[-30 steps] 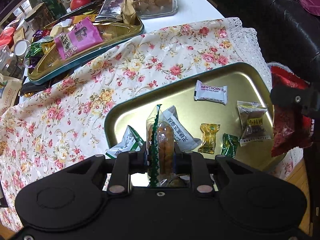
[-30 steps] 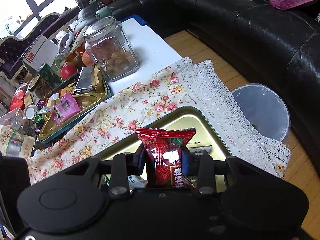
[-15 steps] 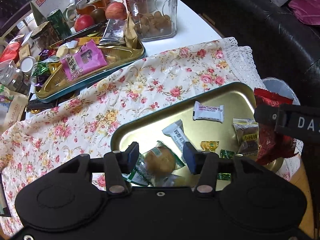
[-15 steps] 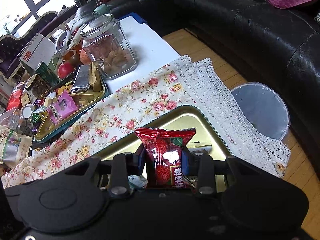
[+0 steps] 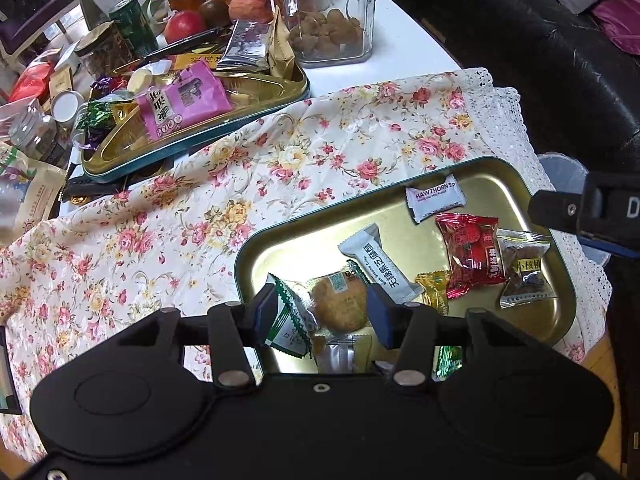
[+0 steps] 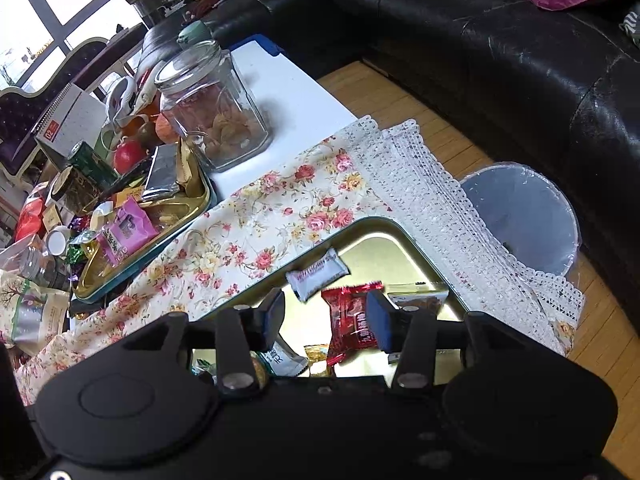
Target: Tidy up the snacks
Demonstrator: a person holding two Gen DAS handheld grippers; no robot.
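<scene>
A shallow gold metal tray with a teal rim [image 5: 516,176] sits on a floral tablecloth with a lace edge [image 5: 200,216] at the near corner of the white table [image 6: 292,92], already carrying a scatter of wrapped snacks. The left hand-held gripper [image 5: 318,312] hangs over the tray's near end with its jaws parted and nothing clamped; a round brown pastry in clear wrap [image 5: 340,306] lies on the tray between them, beside a green-and-white sachet [image 5: 290,328]. The right hand-held gripper [image 6: 326,314] is opening, its pads clear of the red strawberry-print packet [image 6: 354,324] that lies on the tray between its jaws.

The left wrist view lays out the tray's whole load: the red packet [image 5: 472,256] flat near the far side, a white "Hawthorn" bar [image 5: 434,198], a long grey-white sachet [image 5: 380,264], a gold-wrapped candy [image 5: 434,292] and a clear packet of dark walnut sweet [image 5: 524,272]. It also catches the right hand-held gripper's black finger [image 5: 560,212] at the edge of frame.

Only the right wrist view takes in the black leather sofa [image 6: 500,40], the wooden floor [image 6: 400,100] and a grey bin lined with clear plastic [image 6: 524,216] just beyond the lace edge. Both views show the second, crowded gold tray [image 5: 200,136] and the square glass jar of nuts [image 5: 332,20] farther back.
</scene>
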